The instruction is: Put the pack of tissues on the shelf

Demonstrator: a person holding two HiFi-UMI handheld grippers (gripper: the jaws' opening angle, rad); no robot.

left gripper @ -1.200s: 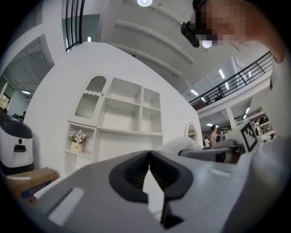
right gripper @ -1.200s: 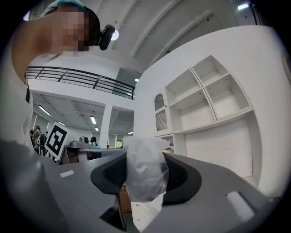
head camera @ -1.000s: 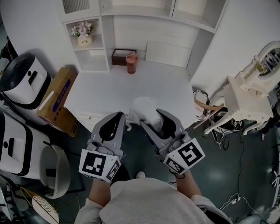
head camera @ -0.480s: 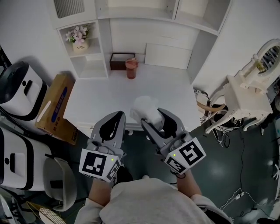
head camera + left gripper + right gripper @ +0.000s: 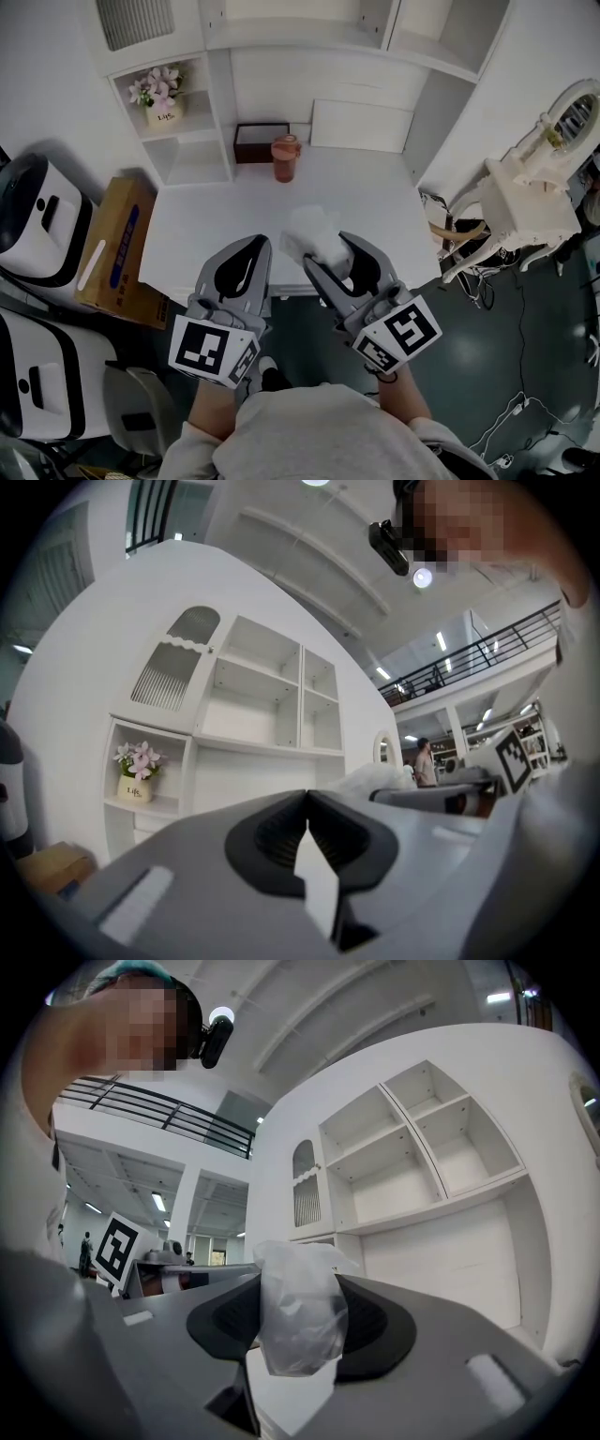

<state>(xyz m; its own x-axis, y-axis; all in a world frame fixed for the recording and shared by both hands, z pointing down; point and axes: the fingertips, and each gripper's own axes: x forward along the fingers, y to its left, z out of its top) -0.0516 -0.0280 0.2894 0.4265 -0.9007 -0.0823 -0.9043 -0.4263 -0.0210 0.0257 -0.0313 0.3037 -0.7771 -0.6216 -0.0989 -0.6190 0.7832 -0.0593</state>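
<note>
The pack of tissues (image 5: 315, 234), a soft white bundle in clear wrap, is pinched between the jaws of my right gripper (image 5: 328, 251) above the near edge of the white table (image 5: 225, 216). In the right gripper view the pack (image 5: 298, 1309) bulges out between both pads of the right gripper (image 5: 300, 1290). My left gripper (image 5: 247, 255) hovers beside it on the left, shut, with nothing in it; in the left gripper view the left gripper (image 5: 307, 797) has its tips touching. The white shelf unit (image 5: 309, 37) rises behind the table, its upper compartments bare.
A flower pot (image 5: 161, 98) stands in the left cubby. A dark box (image 5: 260, 142) and a pink cup (image 5: 286, 157) sit at the table's back. A cardboard box (image 5: 117, 246) and white appliances (image 5: 37, 225) crowd the left; a white chair (image 5: 525, 202) stands to the right.
The table and shelves have slid lower in the head view and the floor items have shifted left. Both grippers keep their places, the right one still clamped on the pack.
</note>
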